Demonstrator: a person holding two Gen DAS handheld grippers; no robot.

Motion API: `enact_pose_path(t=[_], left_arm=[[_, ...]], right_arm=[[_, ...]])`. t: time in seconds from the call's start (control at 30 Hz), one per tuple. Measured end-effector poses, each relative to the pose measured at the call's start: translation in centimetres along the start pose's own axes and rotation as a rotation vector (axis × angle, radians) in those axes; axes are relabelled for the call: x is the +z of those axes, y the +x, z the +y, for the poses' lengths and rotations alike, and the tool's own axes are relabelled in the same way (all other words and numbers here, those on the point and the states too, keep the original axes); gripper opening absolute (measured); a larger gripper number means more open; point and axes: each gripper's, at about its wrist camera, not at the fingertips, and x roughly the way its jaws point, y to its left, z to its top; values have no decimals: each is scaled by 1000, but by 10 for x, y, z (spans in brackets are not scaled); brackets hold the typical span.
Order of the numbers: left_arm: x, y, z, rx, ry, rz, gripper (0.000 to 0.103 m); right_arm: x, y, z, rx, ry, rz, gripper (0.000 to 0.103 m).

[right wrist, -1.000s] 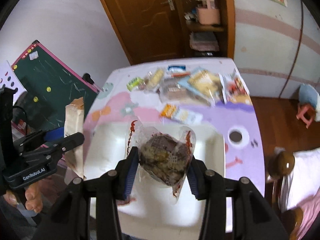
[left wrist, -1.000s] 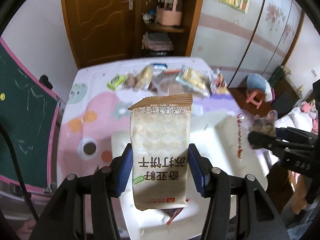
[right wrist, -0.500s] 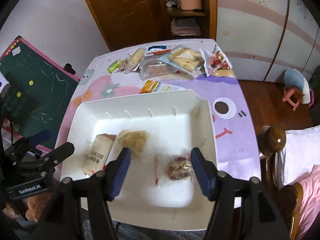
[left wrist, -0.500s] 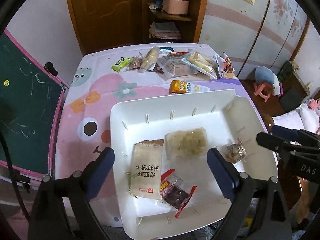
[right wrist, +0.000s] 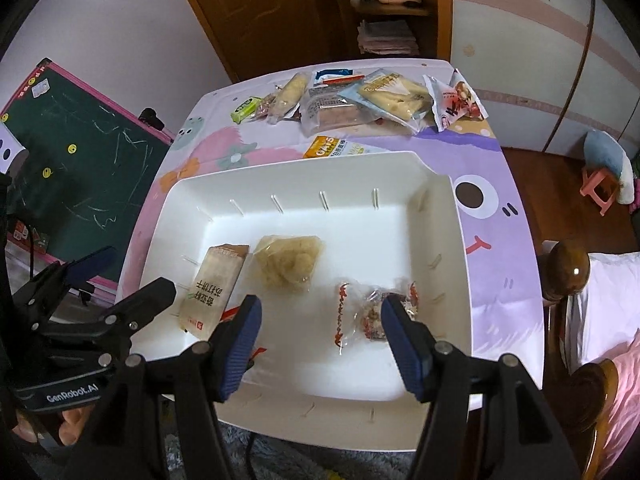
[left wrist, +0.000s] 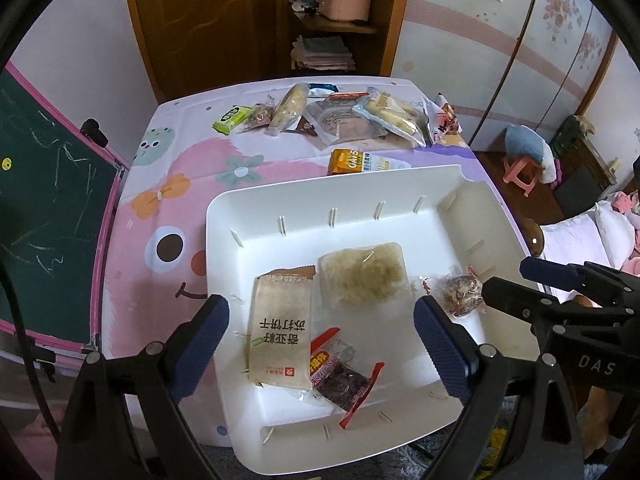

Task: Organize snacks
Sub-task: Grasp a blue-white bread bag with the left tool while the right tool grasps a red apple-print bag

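A white tray [left wrist: 472,200] [right wrist: 440,216] sits on the table's near side. In it lie a beige cracker pack [left wrist: 280,332] [right wrist: 214,284], a clear pale snack pack [left wrist: 362,274] [right wrist: 290,260], a small red-edged dark snack [left wrist: 340,384] and a clear wrapped nut cake [left wrist: 460,294] [right wrist: 372,312]. My left gripper [left wrist: 322,344] is open and empty above the cracker pack. My right gripper [right wrist: 320,344] is open and empty just above the nut cake; it also shows in the left wrist view [left wrist: 560,304].
Several loose snack packs lie along the table's far edge: a green bar [left wrist: 232,118], a bread roll [left wrist: 290,106], a large clear pack [left wrist: 344,120] and an orange oat pack [left wrist: 352,162]. A chalkboard [left wrist: 44,216] stands left; a wooden chair [right wrist: 568,276] right.
One second ago each gripper held a snack above the tray. Both have opened: the cracker pack and the nut cake now lie in the tray, and both grippers have drawn back.
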Motion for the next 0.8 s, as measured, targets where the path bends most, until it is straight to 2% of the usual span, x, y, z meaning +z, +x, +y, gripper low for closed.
enact_pose_path(t=[0.27, 0.47, 0.63, 0.8], left_arm=[[3, 6, 1, -2, -14, -1, 93], [6, 19, -3, -26, 13, 37, 93], [18, 26, -10, 14, 54, 29, 93], [54, 20, -19, 64, 115, -33, 93]], right_arm=[[2, 12, -8, 21, 22, 18, 63], [7, 21, -17, 29, 42, 21, 63], [19, 23, -28, 11, 47, -3, 63], [51, 11, -54, -53, 76, -86, 62]])
